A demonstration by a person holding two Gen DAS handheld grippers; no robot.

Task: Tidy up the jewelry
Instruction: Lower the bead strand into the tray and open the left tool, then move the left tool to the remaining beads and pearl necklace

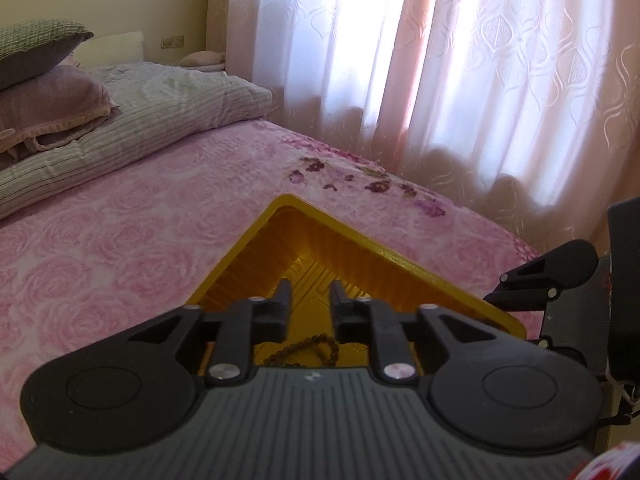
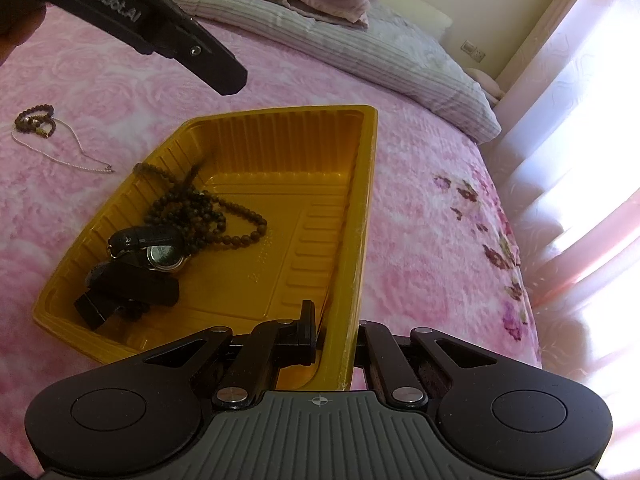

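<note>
A yellow plastic tray [image 2: 280,111] lies on the pink bedspread. It holds a dark beaded necklace [image 2: 208,208], a wristwatch [image 2: 164,256] and black strap-like pieces [image 2: 120,292]. My right gripper [image 2: 334,320] is shut on the tray's near right wall, with one finger inside and the other hidden behind the wall. My left gripper [image 1: 310,292] hangs open over the tray [image 1: 360,240], with nothing between its pads. Dark beads [image 1: 316,350] lie under it. In the right wrist view its fingers [image 2: 208,60] reach in from the top left. A beaded bracelet [image 2: 34,118] and a thin chain [image 2: 68,148] lie on the bed, left of the tray.
Striped and mauve pillows [image 1: 120,120] are stacked at the head of the bed. A sheer curtain [image 1: 480,80] hangs along the bed's far edge [image 1: 460,204]. The right tool's black body [image 1: 560,264] shows beside the tray's right corner.
</note>
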